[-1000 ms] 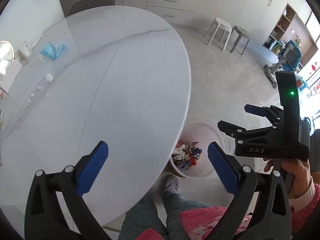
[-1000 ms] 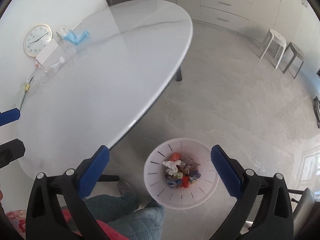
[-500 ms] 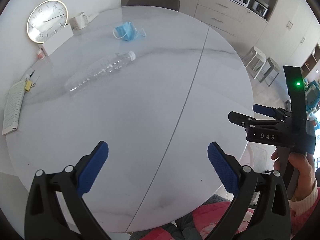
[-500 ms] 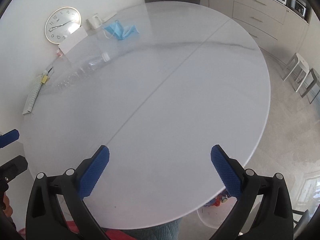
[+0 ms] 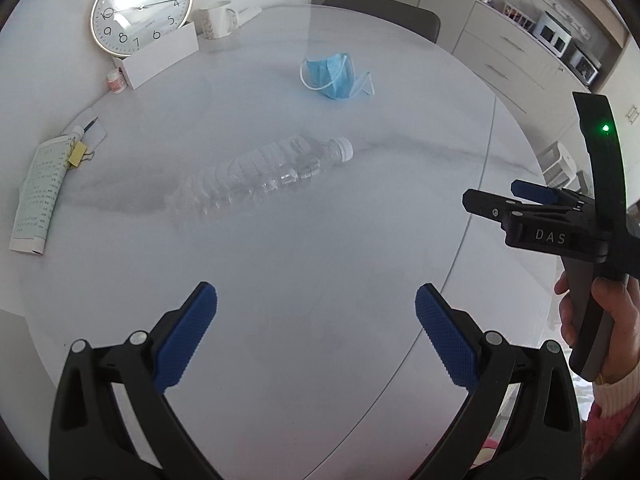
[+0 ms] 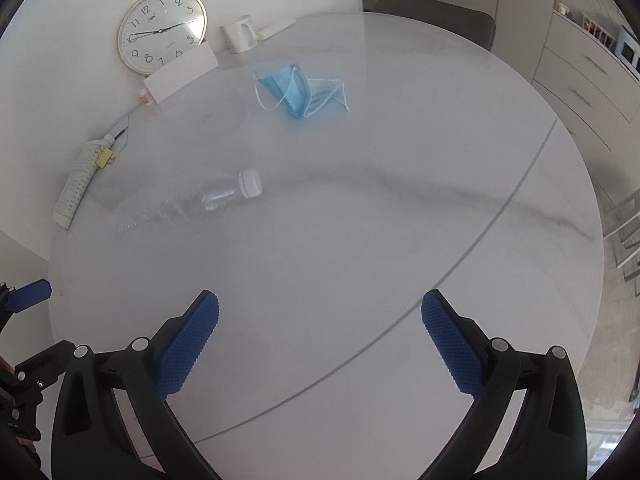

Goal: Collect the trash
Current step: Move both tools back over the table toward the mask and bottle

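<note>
A crushed clear plastic bottle [image 5: 260,178] with a white cap lies on its side on the round white marble table [image 5: 320,264]; it also shows in the right wrist view [image 6: 200,202]. A crumpled blue face mask [image 5: 334,76] lies beyond it, also in the right wrist view [image 6: 302,90]. My left gripper [image 5: 316,324] is open and empty above the table's near part. My right gripper [image 6: 320,328] is open and empty too, and shows from the side in the left wrist view [image 5: 520,200].
At the table's far left stand a round clock [image 5: 140,6], a white card box [image 5: 160,60], a white mug [image 5: 216,18] and a small red-and-white jar [image 5: 116,82]. A clipped paper pad [image 5: 40,192] lies at the left edge. Cabinets and stools stand beyond on the right.
Both grippers swung from the floor bin up over the table and moved closer to the bottle and mask. Both stayed open and empty.
</note>
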Demonstrator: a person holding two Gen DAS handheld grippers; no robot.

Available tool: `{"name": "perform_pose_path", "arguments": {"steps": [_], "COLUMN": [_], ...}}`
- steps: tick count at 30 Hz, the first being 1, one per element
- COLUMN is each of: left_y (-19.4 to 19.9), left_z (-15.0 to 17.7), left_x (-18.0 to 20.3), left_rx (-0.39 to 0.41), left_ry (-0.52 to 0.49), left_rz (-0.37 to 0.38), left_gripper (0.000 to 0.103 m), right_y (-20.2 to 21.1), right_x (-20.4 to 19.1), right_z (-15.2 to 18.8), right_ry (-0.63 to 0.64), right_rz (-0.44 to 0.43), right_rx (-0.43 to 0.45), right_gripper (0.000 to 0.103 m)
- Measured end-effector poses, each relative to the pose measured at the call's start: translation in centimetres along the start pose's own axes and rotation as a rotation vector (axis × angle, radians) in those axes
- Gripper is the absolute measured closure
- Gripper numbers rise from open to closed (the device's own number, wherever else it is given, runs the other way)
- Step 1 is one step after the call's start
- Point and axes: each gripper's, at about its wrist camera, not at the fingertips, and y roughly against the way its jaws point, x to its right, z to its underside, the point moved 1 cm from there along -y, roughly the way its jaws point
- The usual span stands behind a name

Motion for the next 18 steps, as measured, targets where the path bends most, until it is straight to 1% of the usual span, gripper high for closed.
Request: {"name": "perform_pose_path", "arguments": {"steps": [6, 11, 15, 18], "left_y": [-2.5, -4.8, -6.2, -6.8], "left_z": [-4.1, -7.0, -8.6, -9.4], "left_x": [-1.9, -3.6, -4.6, -5.3], "left_rx": [-0.014, -0.033, -0.050, -0.053], "left_ry": [0.062, 0.100, 0.136, 0.150], "left_rz": [-0.039, -0.073, -0.087, -0.095], "left_gripper": [0.008, 0.008, 0.008, 0.008], "right_y": [-4.2, -9.0, -12.2, -11.8], "right_x": [1.0, 0.1, -1.0, -2.2], "right_z": [-8.6, -14.8, -17.7, -19.5], "right_ry": [0.070, 0.103, 0.128, 0.185], "right_rz": [-0.038, -0.071, -0.092, -0.130], "right_rx": [0.001, -0.005, -0.019, 0.025], "right_gripper": [0.002, 0.002, 0.002, 0.002]}}
